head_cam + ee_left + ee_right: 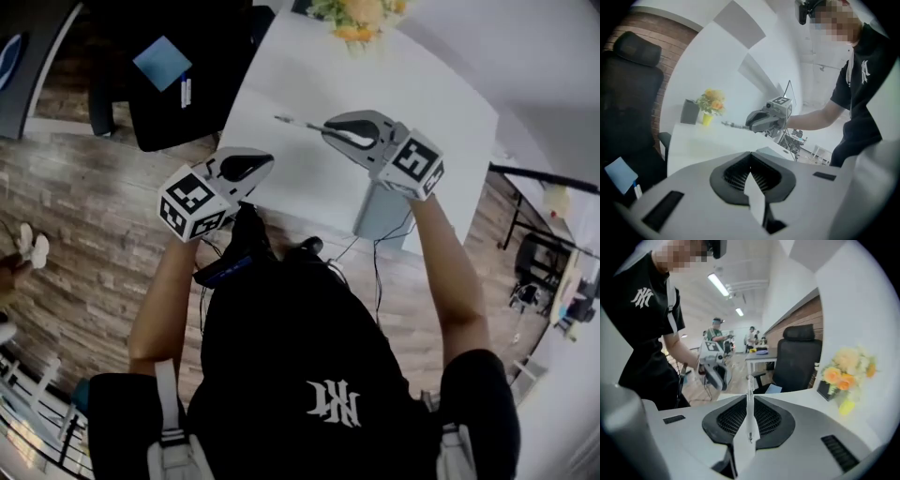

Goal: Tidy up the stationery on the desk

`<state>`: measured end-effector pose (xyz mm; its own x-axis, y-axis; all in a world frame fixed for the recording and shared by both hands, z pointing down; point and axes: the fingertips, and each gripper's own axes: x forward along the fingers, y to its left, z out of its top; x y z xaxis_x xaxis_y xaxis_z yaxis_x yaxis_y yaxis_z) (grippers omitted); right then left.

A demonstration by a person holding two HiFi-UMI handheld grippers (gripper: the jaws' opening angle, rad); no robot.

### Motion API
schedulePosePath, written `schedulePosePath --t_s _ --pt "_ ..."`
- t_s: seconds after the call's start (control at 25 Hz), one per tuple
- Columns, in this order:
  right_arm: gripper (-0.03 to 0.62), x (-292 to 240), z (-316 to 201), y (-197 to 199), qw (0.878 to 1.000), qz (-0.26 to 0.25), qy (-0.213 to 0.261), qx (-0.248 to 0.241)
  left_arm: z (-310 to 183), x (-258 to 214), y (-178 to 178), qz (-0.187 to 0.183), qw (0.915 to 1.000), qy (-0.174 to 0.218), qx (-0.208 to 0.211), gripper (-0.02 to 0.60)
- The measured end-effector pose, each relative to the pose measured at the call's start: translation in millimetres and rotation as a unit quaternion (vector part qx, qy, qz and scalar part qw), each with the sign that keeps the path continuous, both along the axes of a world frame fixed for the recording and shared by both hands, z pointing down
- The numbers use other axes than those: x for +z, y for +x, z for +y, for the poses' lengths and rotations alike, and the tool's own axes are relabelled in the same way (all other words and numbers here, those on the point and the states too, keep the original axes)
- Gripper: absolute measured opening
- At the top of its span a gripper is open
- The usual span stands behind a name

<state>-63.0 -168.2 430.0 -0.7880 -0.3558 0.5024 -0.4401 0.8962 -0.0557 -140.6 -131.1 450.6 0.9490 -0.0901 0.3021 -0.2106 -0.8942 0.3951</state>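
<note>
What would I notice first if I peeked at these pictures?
First you'd spot the right tool pinching a thin pen in the air above the white desk. The left tool is up beside it, shut tight. After that, the yellow and orange flowers at the far end of the desk catch your eye.

Office: white desk [424,96], black swivel chair [799,358].
</note>
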Motion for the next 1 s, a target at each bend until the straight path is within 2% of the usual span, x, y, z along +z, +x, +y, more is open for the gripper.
schedulePosePath --t_s 0.16,0.32,0.44,0.56,0.8,1.0 --pt "0.069 -35 30 53 0.990 -0.085 0.006 0.109 25 -13 52 -0.010 0.9981 0.020 0.058 0.003" --pt "0.069 -48 65 113 0.973 -0.125 0.019 0.194 52 -14 101 -0.022 0.9939 0.029 0.104 0.003" --pt "0.069 -42 95 158 0.952 -0.145 0.022 0.267 68 -10 134 -0.025 0.9893 0.039 0.139 0.003" --pt "0.069 -29 126 192 0.931 -0.156 0.018 0.330 75 -8 158 -0.020 0.9868 0.059 0.150 0.003" --pt "0.069 1 172 232 0.904 -0.162 0.000 0.397 92 10 194 -0.032 0.9835 0.047 0.172 0.003" --pt "0.069 32 199 245 0.893 -0.144 -0.029 0.426 111 22 215 -0.039 0.9805 0.032 0.190 0.003"
